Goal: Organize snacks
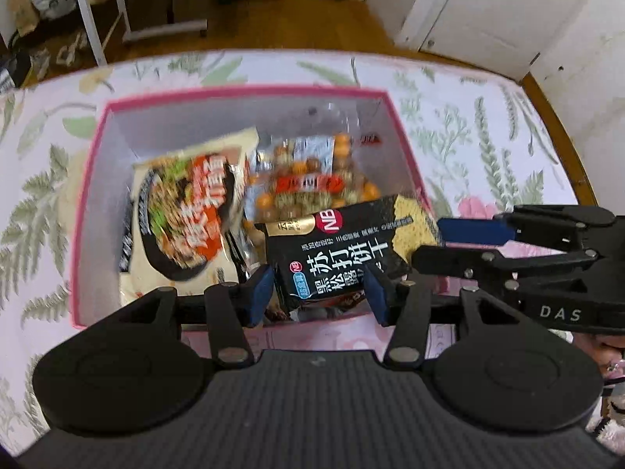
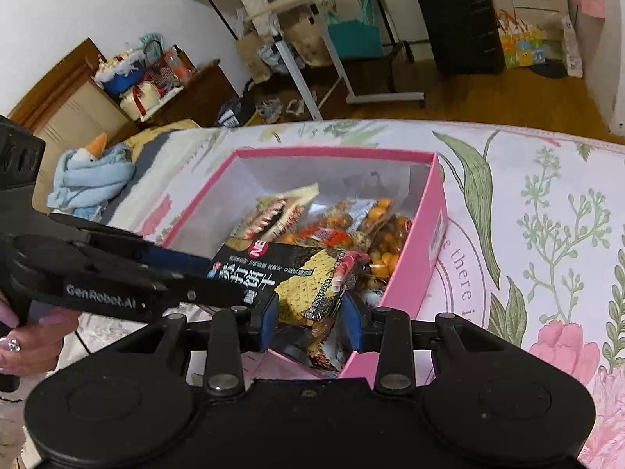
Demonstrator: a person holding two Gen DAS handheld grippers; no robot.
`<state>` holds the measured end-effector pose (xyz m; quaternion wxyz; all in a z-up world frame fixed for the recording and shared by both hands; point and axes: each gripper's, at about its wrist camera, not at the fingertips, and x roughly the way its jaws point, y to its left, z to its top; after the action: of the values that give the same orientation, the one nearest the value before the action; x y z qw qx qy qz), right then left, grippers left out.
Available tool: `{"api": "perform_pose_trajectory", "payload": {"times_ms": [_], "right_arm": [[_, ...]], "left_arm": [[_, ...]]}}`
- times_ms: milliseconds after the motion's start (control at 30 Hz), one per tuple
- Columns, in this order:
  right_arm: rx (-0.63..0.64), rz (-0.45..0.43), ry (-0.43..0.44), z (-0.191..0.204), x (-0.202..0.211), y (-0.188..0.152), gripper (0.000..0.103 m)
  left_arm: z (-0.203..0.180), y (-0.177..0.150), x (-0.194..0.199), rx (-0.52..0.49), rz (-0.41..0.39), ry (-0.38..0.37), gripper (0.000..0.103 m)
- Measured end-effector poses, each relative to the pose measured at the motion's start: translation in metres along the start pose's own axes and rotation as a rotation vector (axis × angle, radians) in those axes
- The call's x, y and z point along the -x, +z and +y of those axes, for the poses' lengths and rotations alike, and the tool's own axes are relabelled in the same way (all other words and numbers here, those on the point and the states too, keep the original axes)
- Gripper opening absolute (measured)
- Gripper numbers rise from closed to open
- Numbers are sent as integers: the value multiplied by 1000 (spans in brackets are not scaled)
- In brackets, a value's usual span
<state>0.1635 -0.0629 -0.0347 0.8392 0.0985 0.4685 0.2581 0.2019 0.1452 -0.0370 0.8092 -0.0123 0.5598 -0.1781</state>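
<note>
Hanging over a pink box [image 1: 93, 179], a black cracker packet [image 1: 336, 250] sits at the lower middle of the left wrist view, held by both grippers. The left gripper [image 1: 318, 293] has its blue pads [image 1: 259, 293] set narrowly against the packet's near end, one on each side. The right gripper [image 1: 441, 242] comes in from the right edge of that frame and clamps the packet's far end, where a yellow cracker is printed.

Seen from the right wrist, the same packet [image 2: 281, 277] lies at centre, above the near part of the box [image 2: 414, 273]. The right gripper [image 2: 312, 314] has its pads narrowly set on the packet's cracker end, and the left gripper [image 2: 207, 273] reaches in from the left edge, gripping the other end. A hand [image 2: 31, 332] shows at the lower left.

Inside the box lie a beige noodle packet [image 1: 183, 211] on the left and a clear bag of small orange snacks [image 1: 316, 179] further back. The box rests on a floral sheet [image 1: 488, 148].
</note>
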Motion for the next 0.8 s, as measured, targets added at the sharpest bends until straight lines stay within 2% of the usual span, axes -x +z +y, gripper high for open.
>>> {"api": "perform_pose_trajectory", "payload": {"times_ms": [67, 133, 233, 300, 467, 633, 800], "right_arm": [[9, -2, 1, 1, 0, -4, 42], [16, -11, 14, 3, 4, -7, 42], [65, -51, -30, 9, 16, -10, 42], [73, -78, -45, 10, 24, -12, 42], [58, -146, -67, 4, 50, -27, 43], [40, -202, -110, 1, 73, -39, 43], [47, -260, -183, 1, 100, -46, 43]], "left_arm": [[0, -1, -9, 10, 25, -16, 49], [-4, -2, -10, 4, 12, 2, 52], [-15, -6, -4, -41, -59, 91, 54], [-20, -8, 1, -58, -92, 122, 54], [-26, -19, 17, -55, -137, 135, 54], [-33, -33, 37, -26, -166, 105, 54], [-55, -44, 57, -45, -192, 115, 54]]}}
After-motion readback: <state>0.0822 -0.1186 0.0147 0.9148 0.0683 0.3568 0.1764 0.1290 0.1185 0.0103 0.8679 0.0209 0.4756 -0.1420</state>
